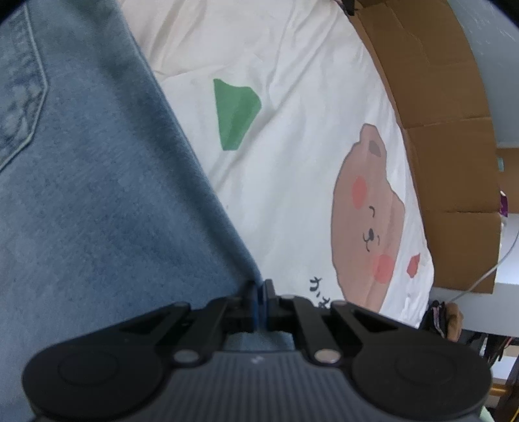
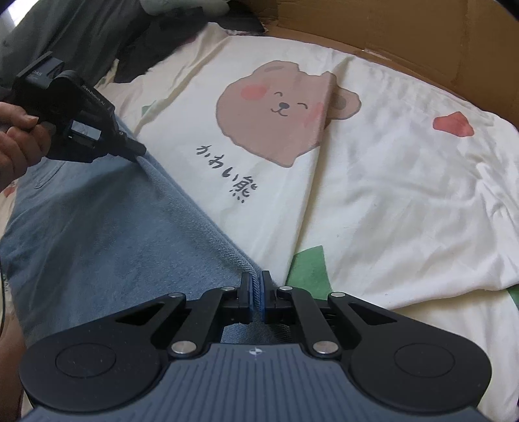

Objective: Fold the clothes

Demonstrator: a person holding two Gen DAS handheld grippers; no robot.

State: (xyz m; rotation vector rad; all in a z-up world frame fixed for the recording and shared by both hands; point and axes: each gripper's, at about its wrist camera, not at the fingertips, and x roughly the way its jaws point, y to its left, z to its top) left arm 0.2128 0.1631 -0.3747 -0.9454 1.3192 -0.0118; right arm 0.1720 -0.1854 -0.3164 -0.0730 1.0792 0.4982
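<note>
Light blue jeans (image 1: 97,201) lie on a cream bedsheet printed with a bear. In the left wrist view the denim fills the left half, a back pocket at the upper left. My left gripper (image 1: 259,289) is shut on the jeans' edge, the fabric pinched between its blue pads. In the right wrist view the jeans (image 2: 107,227) spread over the lower left. My right gripper (image 2: 256,282) is shut on a corner of the same edge. The left gripper (image 2: 138,151), held by a hand (image 2: 16,136), grips that edge farther along.
The bedsheet (image 2: 373,181) carries a brown bear face, green and red patches and dark lettering. A cardboard panel (image 1: 447,155) stands along the bed's far side. Dark clothing (image 2: 97,29) is piled at the upper left of the right wrist view.
</note>
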